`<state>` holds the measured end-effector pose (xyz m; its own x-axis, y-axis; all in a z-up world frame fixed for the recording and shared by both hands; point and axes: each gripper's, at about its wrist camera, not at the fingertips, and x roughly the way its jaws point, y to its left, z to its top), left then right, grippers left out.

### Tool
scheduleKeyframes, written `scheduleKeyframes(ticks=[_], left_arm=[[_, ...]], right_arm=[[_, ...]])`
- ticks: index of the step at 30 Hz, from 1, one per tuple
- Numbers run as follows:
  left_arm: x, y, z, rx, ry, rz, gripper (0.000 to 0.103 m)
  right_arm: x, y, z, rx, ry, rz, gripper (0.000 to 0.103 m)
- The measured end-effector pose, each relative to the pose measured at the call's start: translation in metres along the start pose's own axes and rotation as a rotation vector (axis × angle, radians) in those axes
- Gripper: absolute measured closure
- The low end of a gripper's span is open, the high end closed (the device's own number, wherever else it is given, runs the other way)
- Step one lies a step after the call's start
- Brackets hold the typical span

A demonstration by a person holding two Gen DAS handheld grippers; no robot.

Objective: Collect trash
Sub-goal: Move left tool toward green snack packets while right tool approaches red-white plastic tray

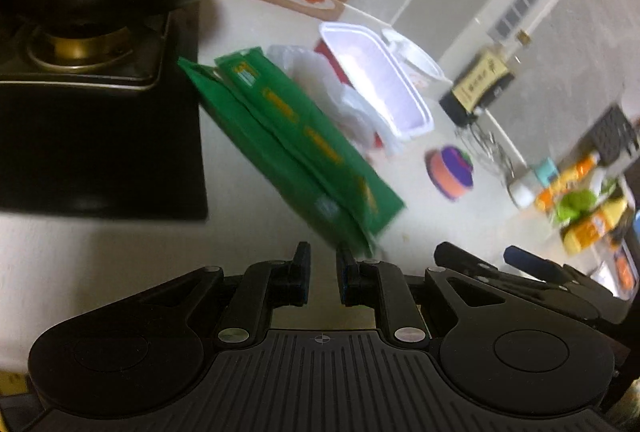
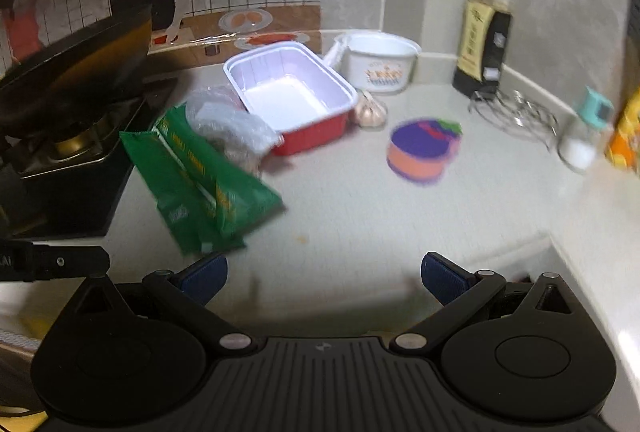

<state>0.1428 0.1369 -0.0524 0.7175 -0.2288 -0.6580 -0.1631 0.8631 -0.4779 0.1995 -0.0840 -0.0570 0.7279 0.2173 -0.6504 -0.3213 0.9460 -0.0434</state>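
Left wrist view: the left gripper [image 1: 324,268] has its jaws set to a narrow gap with nothing between the pads, so it grips nothing. The green packet [image 1: 288,148] lies flat on the pale countertop [image 1: 100,256], directly ahead of the fingertips at about 12 o'clock; its near corner sits just beyond the right-hand finger, apparently not touching, though blur leaves this uncertain. Its long axis runs from 10 o'clock at the far end, beside the black stove top [image 1: 100,152], to 4 o'clock at the near end. A crumpled clear plastic bag [image 1: 344,100] lies against its far side, and beyond that, at 1 o'clock, stands the empty food tray [image 1: 380,80]. The tips of the right gripper [image 1: 492,268] show at 3 o'clock. Right wrist view: the right gripper [image 2: 324,274] stands wide open and empty. The green packet [image 2: 200,184] lies at 10 to 11 o'clock from its fingertips, its near end just beyond the left-hand finger, its long axis running from 11 o'clock down to 5 o'clock. The plastic bag [image 2: 236,128] and the food tray [image 2: 292,92] lie farther off at 11 to 12 o'clock. Judgement: the left gripper is the nearer to the packet and is nearly aligned with its near corner; its narrow jaw gap suits a thin edge.
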Motion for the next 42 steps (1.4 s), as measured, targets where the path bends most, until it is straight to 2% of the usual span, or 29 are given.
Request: scheduleKeyframes(ticks=[7,9,11,14,17,20,24,28,32,35,37,40,42], left_arm=[[0.030,0.030,0.050,-0.050,-0.032,-0.028,0.087],[0.040,0.036,0.061,-0.063,-0.030,-0.028,0.087],[0.048,0.041,0.069,-0.076,-0.022,-0.031,0.087],[0.059,0.048,0.077,-0.091,-0.014,-0.038,0.087],[0.069,0.046,0.082,-0.091,0.002,-0.050,0.087],[0.080,0.032,0.083,-0.043,0.017,-0.086,0.087],[0.084,0.012,0.081,-0.003,0.028,-0.097,0.087],[0.065,0.007,0.075,0.029,-0.020,-0.064,0.087],[0.047,0.023,0.068,-0.030,-0.051,-0.004,0.087],[0.040,0.031,0.065,-0.059,-0.058,0.038,0.087],[0.037,0.032,0.063,-0.064,-0.065,0.063,0.087],[0.033,0.029,0.060,-0.030,-0.073,0.099,0.087],[0.032,0.022,0.055,0.040,-0.090,0.170,0.087]], right_arm=[[0.048,0.015,0.072,-0.079,-0.062,-0.078,0.000],[0.064,0.016,0.090,-0.078,-0.036,-0.083,0.000],[0.081,0.013,0.101,-0.038,0.033,-0.066,0.000],[0.094,0.011,0.097,0.039,0.088,-0.031,0.000],[0.100,0.015,0.083,0.044,0.132,-0.031,0.001],[0.102,0.018,0.067,0.025,0.176,-0.024,0.005],[0.098,0.020,0.047,-0.042,0.173,-0.095,0.005],[0.097,0.023,0.037,-0.146,0.156,-0.182,0.005],[0.090,0.023,0.033,-0.122,0.147,-0.117,0.005],[0.088,0.036,0.027,-0.150,0.147,-0.063,0.006],[0.082,0.047,0.022,-0.158,0.139,0.026,0.006],[0.067,0.055,0.020,-0.161,0.119,0.163,0.006],[0.059,0.052,0.021,-0.148,0.085,0.180,0.005]])
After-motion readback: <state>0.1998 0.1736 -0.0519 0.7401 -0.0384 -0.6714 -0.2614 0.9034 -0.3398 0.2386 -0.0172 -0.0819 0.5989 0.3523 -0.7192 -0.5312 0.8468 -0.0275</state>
